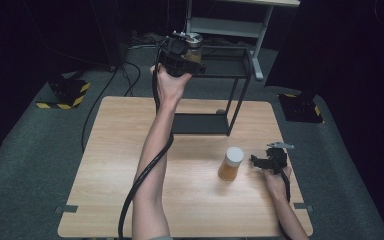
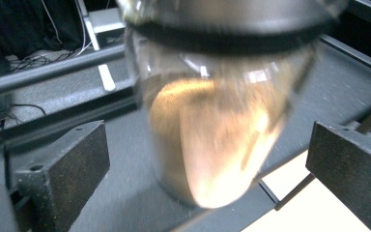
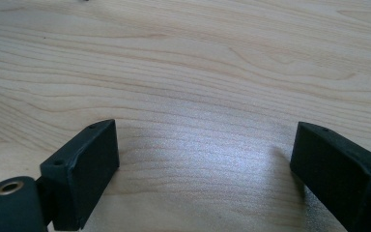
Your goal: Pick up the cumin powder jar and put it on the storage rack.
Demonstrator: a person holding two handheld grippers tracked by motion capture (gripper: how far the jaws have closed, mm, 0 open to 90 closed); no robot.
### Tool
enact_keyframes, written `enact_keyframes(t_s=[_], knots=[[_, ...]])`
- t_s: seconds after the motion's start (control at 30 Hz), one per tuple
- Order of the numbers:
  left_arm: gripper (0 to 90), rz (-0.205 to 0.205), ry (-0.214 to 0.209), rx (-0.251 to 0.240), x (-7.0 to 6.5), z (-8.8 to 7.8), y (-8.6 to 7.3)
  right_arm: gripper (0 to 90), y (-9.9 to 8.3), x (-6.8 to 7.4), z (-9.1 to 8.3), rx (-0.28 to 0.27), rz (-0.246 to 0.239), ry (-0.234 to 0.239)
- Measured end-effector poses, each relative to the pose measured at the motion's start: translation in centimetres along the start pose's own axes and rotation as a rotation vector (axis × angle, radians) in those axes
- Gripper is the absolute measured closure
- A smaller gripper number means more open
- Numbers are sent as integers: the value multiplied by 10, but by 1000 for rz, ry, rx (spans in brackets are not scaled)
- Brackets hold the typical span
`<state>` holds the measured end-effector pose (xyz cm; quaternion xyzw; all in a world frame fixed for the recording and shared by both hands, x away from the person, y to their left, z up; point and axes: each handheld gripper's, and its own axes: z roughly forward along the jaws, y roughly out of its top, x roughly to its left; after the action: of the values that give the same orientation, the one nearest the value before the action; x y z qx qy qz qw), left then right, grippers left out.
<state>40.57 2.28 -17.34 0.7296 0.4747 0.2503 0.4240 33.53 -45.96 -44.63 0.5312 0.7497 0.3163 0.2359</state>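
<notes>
A clear jar [image 2: 212,140] with a dark lid and amber contents stands on the top shelf of a black wire rack [image 1: 230,65]; the high view shows this jar [image 1: 195,44] at the shelf's left end. My left gripper [image 1: 191,54] is raised to it, and its pads [image 2: 72,164] stand wide on either side without touching the glass. A second amber jar [image 1: 231,164], with a white lid, stands upright on the wooden table [image 1: 120,165]. Just right of it my right gripper [image 1: 258,161] rests low over the wood, open, with bare tabletop between its pads [image 3: 92,164].
The rack's lower shelf [image 1: 200,124] sits on the table's far middle. A grey desk frame [image 1: 230,25] stands behind the rack. Dark floor surrounds the table, with yellow-striped bases [image 1: 65,95] at left and right.
</notes>
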Motion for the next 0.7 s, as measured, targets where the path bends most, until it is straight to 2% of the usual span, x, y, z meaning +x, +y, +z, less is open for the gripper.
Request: enact_keyframes(t_s=[0.2, 0.3, 0.6, 0.7], knots=[[13, 2, -11, -18, 6, -13, -19, 89, 0, 0, 0, 0, 0, -3], [14, 26, 0, -19, 7, -17, -29, 89, 0, 1, 0, 0, 0, -4], [15, 71, -33, -63, 9, -26, -72, 89, 0, 0, 0, 0, -4, -4], [15, 98, -5, -68, 4, -28, -86, 89, 0, 1, 0, 0, -4, -5]])
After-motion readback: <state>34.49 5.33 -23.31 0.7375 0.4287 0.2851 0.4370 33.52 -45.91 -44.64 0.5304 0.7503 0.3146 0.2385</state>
